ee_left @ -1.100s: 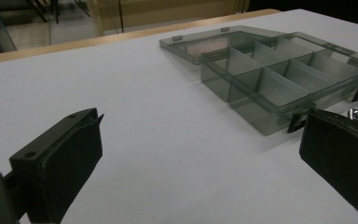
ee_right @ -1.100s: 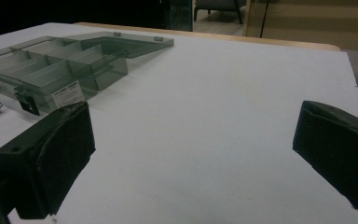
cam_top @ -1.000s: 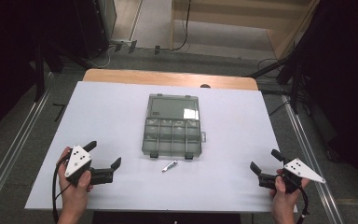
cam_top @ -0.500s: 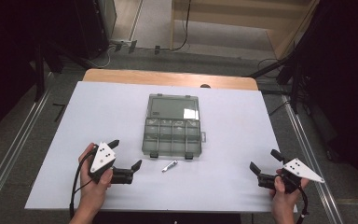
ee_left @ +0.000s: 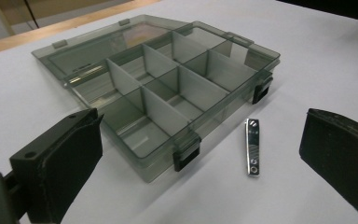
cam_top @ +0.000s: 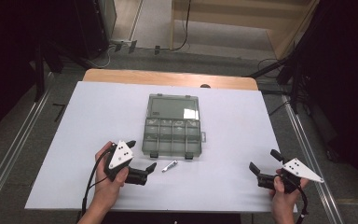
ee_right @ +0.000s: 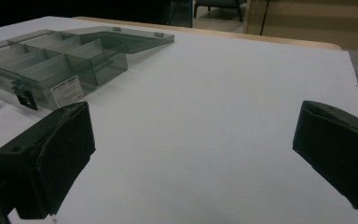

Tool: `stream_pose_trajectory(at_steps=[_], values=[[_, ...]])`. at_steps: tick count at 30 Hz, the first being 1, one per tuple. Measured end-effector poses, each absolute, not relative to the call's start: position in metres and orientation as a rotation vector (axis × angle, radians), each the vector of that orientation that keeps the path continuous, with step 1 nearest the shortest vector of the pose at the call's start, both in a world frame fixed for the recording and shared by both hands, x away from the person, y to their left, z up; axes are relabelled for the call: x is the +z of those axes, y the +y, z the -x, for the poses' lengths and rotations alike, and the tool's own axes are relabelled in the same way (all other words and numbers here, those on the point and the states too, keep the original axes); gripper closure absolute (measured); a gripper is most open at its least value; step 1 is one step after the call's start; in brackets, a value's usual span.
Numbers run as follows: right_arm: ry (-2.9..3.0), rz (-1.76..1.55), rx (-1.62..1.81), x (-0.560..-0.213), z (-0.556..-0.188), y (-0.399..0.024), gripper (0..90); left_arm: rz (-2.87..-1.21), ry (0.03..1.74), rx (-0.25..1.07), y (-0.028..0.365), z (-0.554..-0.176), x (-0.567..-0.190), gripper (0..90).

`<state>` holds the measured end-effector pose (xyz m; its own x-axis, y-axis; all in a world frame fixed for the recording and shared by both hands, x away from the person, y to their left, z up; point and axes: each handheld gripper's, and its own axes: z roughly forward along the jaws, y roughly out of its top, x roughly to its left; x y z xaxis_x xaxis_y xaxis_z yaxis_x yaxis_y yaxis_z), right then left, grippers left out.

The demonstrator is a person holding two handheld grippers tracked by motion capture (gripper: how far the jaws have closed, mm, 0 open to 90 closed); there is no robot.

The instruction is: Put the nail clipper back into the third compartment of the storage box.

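A smoky grey compartment box [cam_top: 172,135] lies open mid-table, its lid [cam_top: 173,107] flat behind it and its compartments [ee_left: 168,93] bare. A small metal nail clipper [cam_top: 169,166] lies on the white table just in front of the box's near edge. My left gripper [cam_top: 141,155] is open, just left of the clipper; in the left gripper view the clipper [ee_left: 252,147] lies ahead between the spread jaws, nearer the right one. My right gripper [cam_top: 264,160] is open and holds nothing, near the front right of the table. The box [ee_right: 51,60] sits far to its left.
The white table top [cam_top: 98,116] has a wooden strip [cam_top: 168,77] along its far edge. Metal rails [cam_top: 18,140] run along both sides on the floor. A person's hands come in from the bottom, one on each gripper.
My left gripper has moved right and a little forward, from the front left of the table up to the clipper. The right gripper, box and clipper have stayed put.
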<state>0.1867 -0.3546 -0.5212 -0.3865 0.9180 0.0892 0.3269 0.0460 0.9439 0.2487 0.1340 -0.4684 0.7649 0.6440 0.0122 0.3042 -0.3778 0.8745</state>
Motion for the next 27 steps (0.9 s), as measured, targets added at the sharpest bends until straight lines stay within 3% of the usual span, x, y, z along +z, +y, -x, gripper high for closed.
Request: stream_pose_trajectory(at_steps=[10,15,20,27], values=[[1.764,-1.254,1.349,-0.521,-0.187,-0.354,0.0,-2.053,0.680,0.373,0.112,-0.246,-0.469,1.1],[1.768,-1.250,1.346,-0.521,-0.187,-0.354,0.0,-2.109,0.672,0.334,0.098,-0.243,-0.471,18.1],[1.772,-1.251,1.341,-0.521,-0.188,-0.354,0.0,-2.152,0.697,0.278,0.088,-0.247,-0.476,42.7],[1.777,-1.246,1.338,-0.521,-0.188,-0.354,0.0,-2.208,0.682,0.214,0.079,-0.251,-0.482,58.8]])
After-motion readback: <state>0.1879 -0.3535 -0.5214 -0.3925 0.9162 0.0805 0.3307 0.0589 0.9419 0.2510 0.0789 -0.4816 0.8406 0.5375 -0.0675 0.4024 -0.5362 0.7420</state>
